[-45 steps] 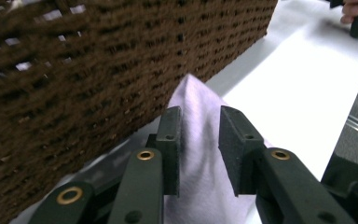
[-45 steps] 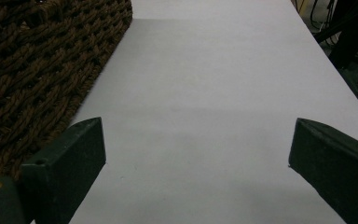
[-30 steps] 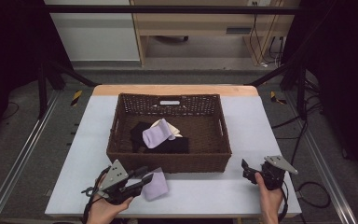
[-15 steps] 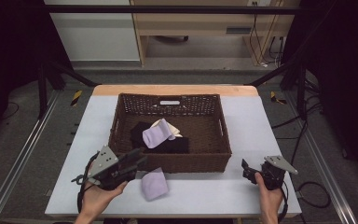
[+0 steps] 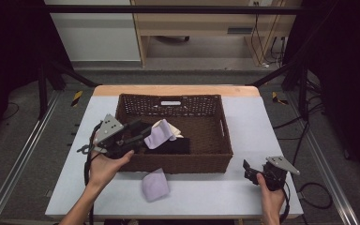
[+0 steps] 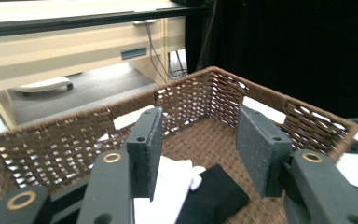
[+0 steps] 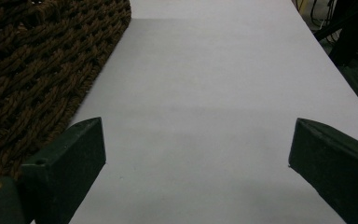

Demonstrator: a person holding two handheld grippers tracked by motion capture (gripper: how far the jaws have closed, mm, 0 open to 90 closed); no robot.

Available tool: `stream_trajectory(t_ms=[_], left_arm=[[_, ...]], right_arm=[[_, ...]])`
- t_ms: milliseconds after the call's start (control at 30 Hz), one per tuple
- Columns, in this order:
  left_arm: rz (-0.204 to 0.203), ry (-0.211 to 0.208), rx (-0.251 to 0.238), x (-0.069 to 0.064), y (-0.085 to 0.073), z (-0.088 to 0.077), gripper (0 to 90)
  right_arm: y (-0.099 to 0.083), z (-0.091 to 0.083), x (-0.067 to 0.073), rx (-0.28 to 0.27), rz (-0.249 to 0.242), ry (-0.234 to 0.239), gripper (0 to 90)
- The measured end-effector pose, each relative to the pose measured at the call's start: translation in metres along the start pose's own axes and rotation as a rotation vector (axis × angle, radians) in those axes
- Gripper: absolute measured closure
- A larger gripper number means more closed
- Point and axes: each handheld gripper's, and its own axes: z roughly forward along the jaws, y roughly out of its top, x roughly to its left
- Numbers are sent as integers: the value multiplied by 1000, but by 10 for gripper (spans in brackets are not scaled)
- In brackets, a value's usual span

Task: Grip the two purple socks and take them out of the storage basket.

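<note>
A brown wicker basket (image 5: 218, 159) stands mid-table and holds a lilac cloth (image 5: 158, 136), a cream cloth (image 5: 174, 132) and a black folded cloth (image 5: 171, 146). A second lilac cloth (image 5: 154, 183) lies on the table in front of the basket. My left gripper (image 5: 143, 131) hovers open over the basket's left rim, jaws pointing inward. In the left gripper view its empty jaws frame the basket floor, with the black cloth (image 6: 212, 193) and a pale cloth (image 6: 170, 186) below them. My right gripper (image 5: 247, 169) rests open on the table right of the basket.
The white table (image 5: 258, 126) has bare room to the basket's right and left. The basket's side wall (image 7: 37, 70) sits just left of my right gripper. A wooden bench and cables stand on the floor beyond the table.
My left gripper let go of the lilac cloth on the table, rose and moved up over the basket's left rim. The right gripper stayed put.
</note>
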Motion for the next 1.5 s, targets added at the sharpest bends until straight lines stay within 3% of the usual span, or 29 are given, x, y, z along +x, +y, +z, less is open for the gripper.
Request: stream_trajectory(t_ms=[367, 700, 1000, 1100, 1500], left_arm=[[-37, 25, 0, 9, 18, 38, 474], [-2, 62, 34, 8, 22, 73, 468], [-6, 85, 83, 8, 9, 105, 466], [-3, 102, 120, 10, 0, 119, 466], [-11, 126, 219, 14, -28, 143, 462]], right_arm=[[0, 0, 0, 3, 3, 6, 42], [0, 0, -1, 3, 3, 12, 42], [0, 0, -1, 2, 5, 12, 42], [0, 0, -1, 2, 6, 13, 42], [0, 0, -1, 2, 8, 14, 42]])
